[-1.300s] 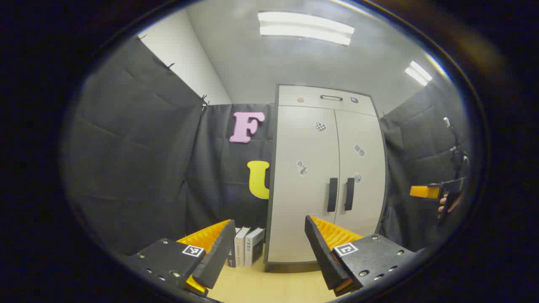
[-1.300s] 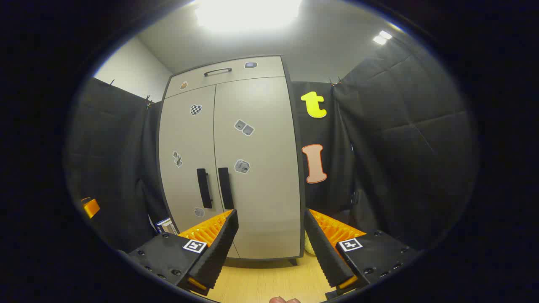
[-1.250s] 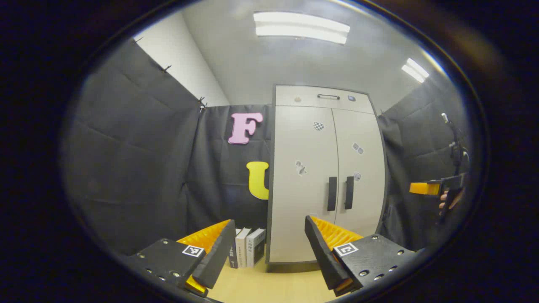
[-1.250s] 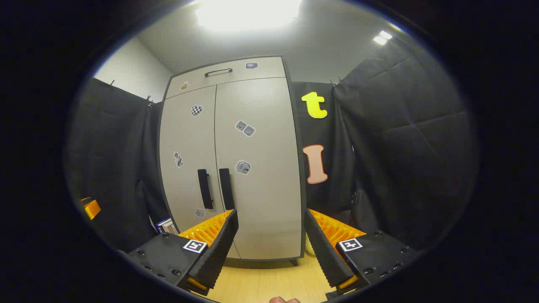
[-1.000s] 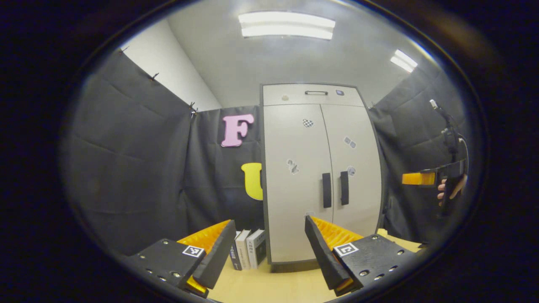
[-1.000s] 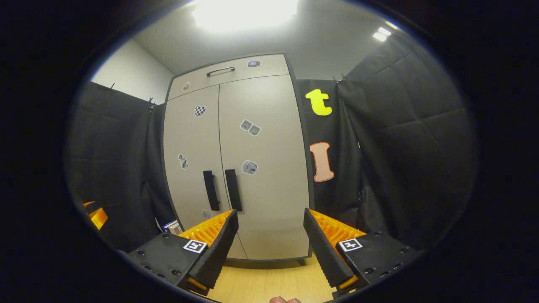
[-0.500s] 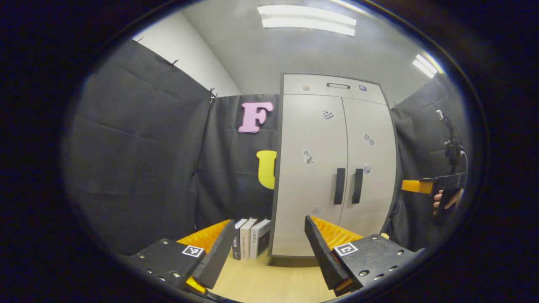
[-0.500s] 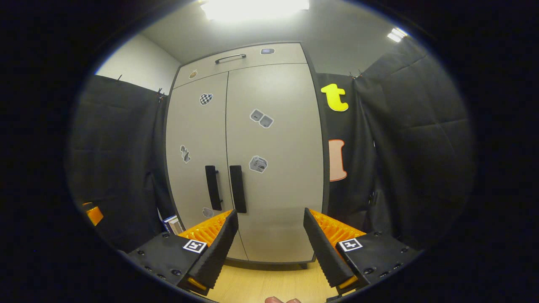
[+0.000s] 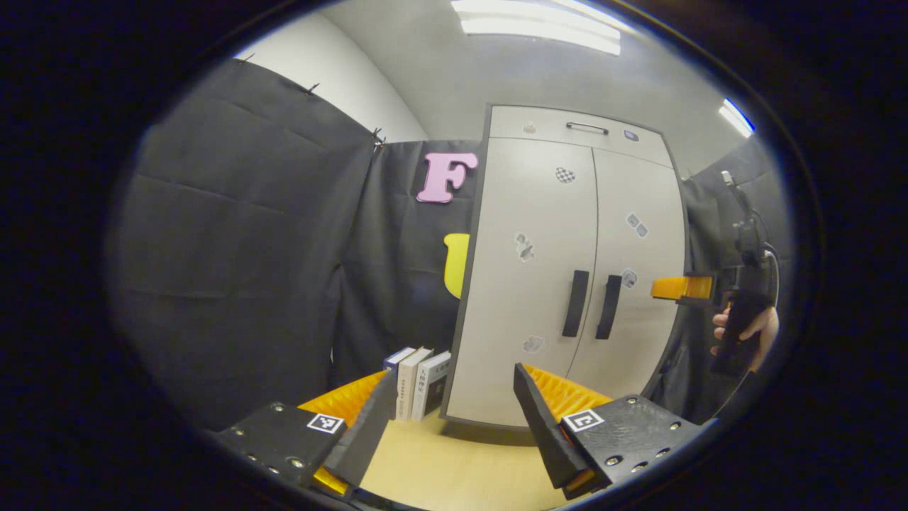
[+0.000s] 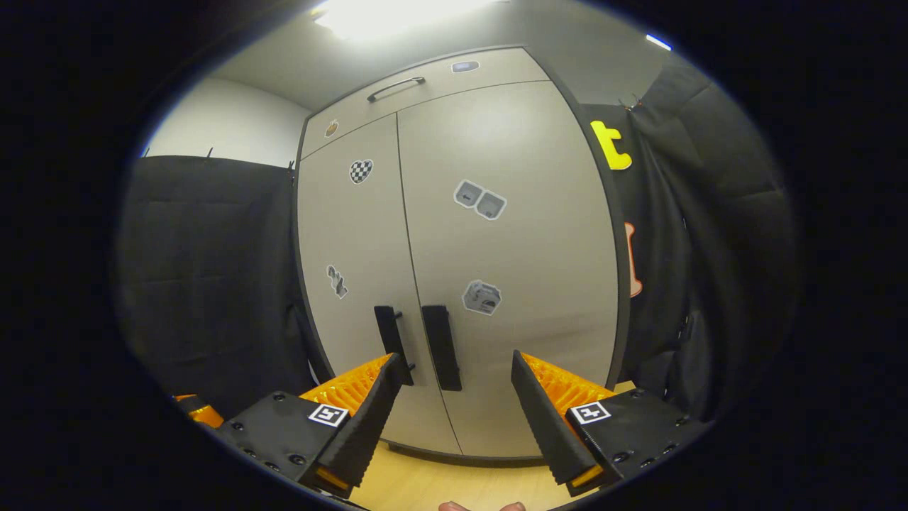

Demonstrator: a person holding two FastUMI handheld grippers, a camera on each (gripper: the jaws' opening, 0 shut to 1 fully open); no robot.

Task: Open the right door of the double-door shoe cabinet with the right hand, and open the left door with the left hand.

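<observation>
Cabinet (image 10: 496, 248) stands upright on the tabletop (image 9: 440, 475) against the booth wall, both doors shut, and is the landmark for the rest. It looks like a rigid panel box; I judge the doors stiff and light, swinging on side hinges, so a pull outward should do. The right door (image 10: 525, 284) and left door (image 10: 347, 234) meet at the cabinet's middle seam, and each carries a dark vertical bar handle just beside that seam: right handle (image 10: 442, 348), left handle (image 10: 389, 333). Those bars stand off the panel and are the places to take hold, jaws closing across the bar. Right gripper (image 10: 454, 419) is near the cabinet front, jaws open, empty. Left gripper (image 9: 454, 426) is farther from the cabinet, jaws open, empty. Books (image 9: 418, 383) stand left of the cabinet. Stickers (image 10: 481, 200) dot the doors; no writing on them or the book spines is legible.
</observation>
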